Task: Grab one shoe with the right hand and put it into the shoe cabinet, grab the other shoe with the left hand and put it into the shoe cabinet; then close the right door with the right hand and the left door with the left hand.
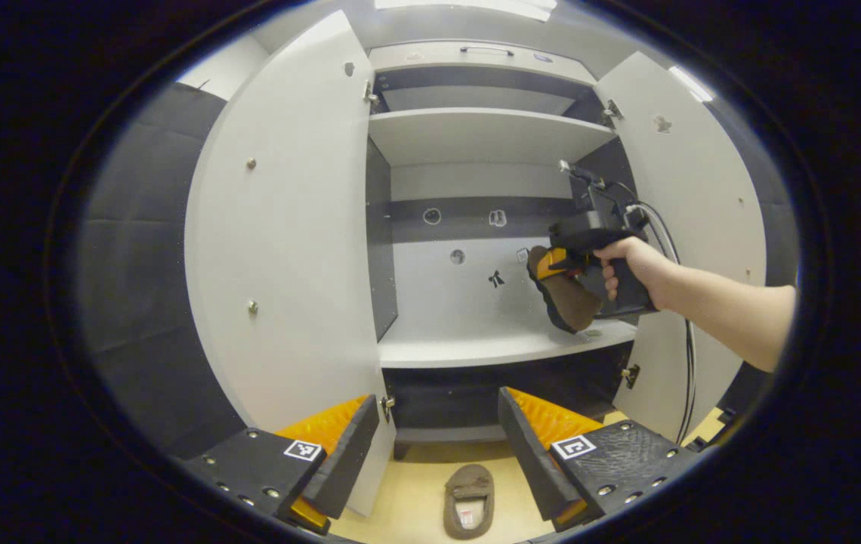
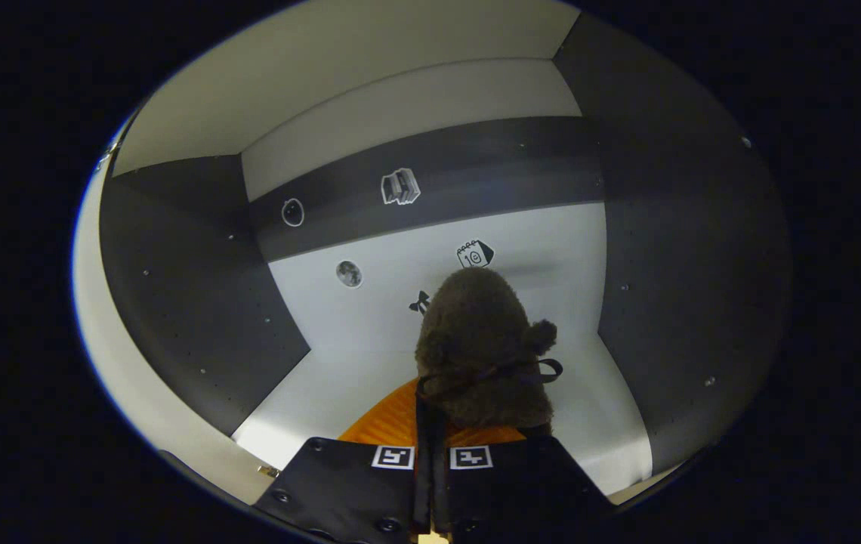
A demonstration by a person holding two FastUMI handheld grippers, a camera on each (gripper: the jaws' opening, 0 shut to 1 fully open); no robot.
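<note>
While the right hand-held gripper (image 2: 430,453), clamped on a brown slipper (image 2: 479,347), hangs over the cabinet shelf (image 1: 476,349) at 3 o'clock, early release could tumble it; the left hand-held gripper (image 1: 438,446) gapes above the floor slipper (image 1: 468,500).

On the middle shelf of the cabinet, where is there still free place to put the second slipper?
The middle shelf is bare from its left side wall across to the centre. The right end is crowded: the right gripper holds a brown slipper above it. The other slipper lies on the floor below.
</note>
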